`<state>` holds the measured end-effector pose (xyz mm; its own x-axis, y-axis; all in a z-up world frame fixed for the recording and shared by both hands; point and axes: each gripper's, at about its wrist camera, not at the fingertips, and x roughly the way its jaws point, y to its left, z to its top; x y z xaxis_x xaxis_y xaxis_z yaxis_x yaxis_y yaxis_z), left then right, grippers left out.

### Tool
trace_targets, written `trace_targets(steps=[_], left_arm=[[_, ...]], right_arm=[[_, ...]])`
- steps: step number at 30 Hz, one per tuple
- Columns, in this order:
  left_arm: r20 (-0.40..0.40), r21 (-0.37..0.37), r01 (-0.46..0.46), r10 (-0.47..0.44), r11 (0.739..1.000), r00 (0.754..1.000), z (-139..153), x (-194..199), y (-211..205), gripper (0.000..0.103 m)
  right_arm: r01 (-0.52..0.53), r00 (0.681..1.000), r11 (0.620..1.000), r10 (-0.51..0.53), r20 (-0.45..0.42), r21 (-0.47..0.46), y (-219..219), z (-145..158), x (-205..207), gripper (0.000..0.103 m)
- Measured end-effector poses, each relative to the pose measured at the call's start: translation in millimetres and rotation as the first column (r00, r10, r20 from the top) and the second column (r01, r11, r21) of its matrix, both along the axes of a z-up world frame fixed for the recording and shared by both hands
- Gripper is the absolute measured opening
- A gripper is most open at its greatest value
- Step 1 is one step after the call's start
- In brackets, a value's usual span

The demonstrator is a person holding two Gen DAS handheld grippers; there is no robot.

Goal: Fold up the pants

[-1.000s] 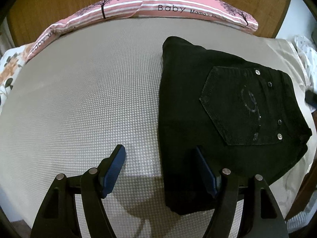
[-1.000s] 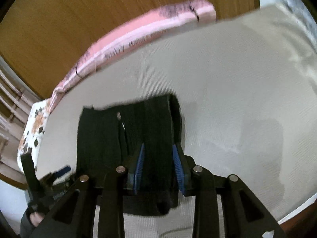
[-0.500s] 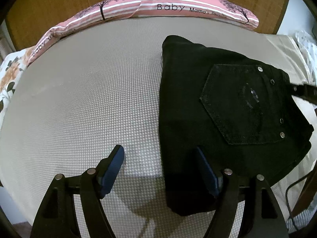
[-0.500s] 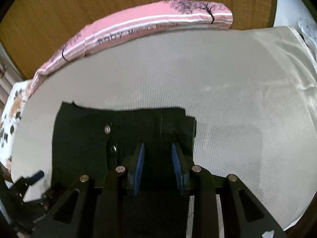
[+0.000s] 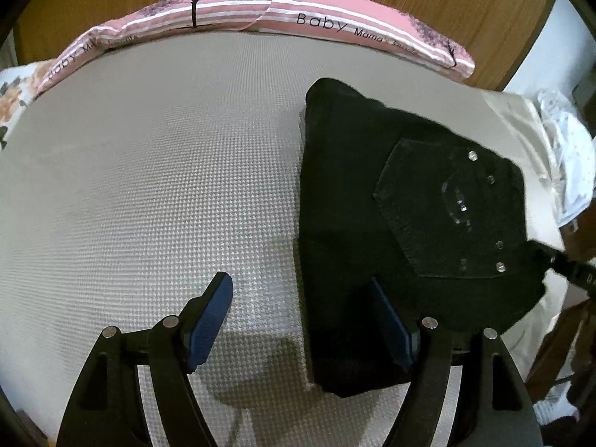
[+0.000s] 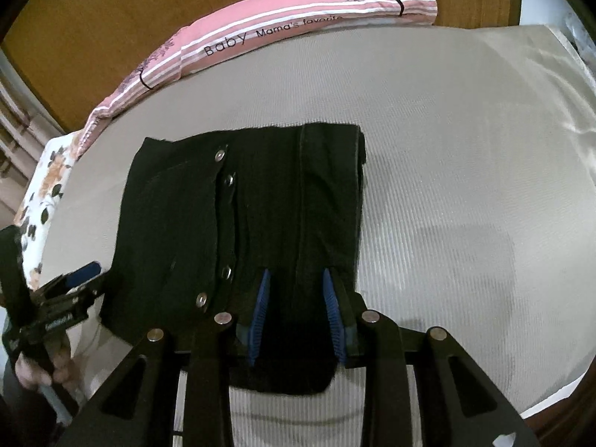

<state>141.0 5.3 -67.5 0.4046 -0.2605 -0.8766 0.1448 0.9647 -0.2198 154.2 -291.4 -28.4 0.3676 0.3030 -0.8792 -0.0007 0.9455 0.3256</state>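
Lying folded into a compact bundle, the black denim pants (image 5: 391,223) rest on the beige waffle-textured bed cover (image 5: 149,186), toward the near right part of the bed as the left wrist view shows it. A back pocket with 4 metal rivets faces upward. A long pink striped pillow printed with trees and the word "Baby" (image 5: 316,18) runs along the far edge of the bed, against a brown wooden headboard (image 6: 149,0). A white floral-print cloth (image 6: 48,186) lies at the left side of the bed in the right wrist view.

Left gripper (image 5: 301,320): its 2 blue-padded fingers stand wide apart. The left finger (image 5: 208,320) is over bare bed cover; the right finger (image 5: 391,327) is over the near left part of the pants. The left edge of the bundle falls between them, and neither pad is seen pressing on it. The right wrist view shows this gripper (image 6: 67,290) beside the left edge of the pants, with a person's hand (image 6: 41,368) on its handle.

Right gripper (image 6: 298,313): its fingers stand narrowly apart, having just parted slightly. The near edge of the pants lies between the 2 blue pads (image 6: 260,309). Whether the pads press on the fabric cannot be told. In the left wrist view, part of this gripper (image 5: 566,264) shows at the right edge of the pants.
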Motion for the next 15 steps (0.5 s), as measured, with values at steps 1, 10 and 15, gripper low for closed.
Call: trace_targets(steps=[1,10,15], left_arm=[[0.0,-0.018,0.001,-0.001,1.0,1.0,1.1,0.1,2.2,0.075],[-0.077,-0.204,-0.004,-0.012,0.979,0.997,-2.3,16.2,13.7,0.075],[-0.125,-0.257,-0.009,-0.024,0.966,0.992,-8.8,22.5,11.8,0.074]], right_arm=[[-0.016,1.0,1.0,0.016,-0.003,0.012,-0.7,0.8,-2.6,0.032],[0.044,0.998,0.966,-0.033,-0.046,0.255,-50.2,-5.0,-0.4,0.055],[0.032,0.994,0.936,0.006,-0.106,0.349,-62.3,-31.2,15.3,0.055]])
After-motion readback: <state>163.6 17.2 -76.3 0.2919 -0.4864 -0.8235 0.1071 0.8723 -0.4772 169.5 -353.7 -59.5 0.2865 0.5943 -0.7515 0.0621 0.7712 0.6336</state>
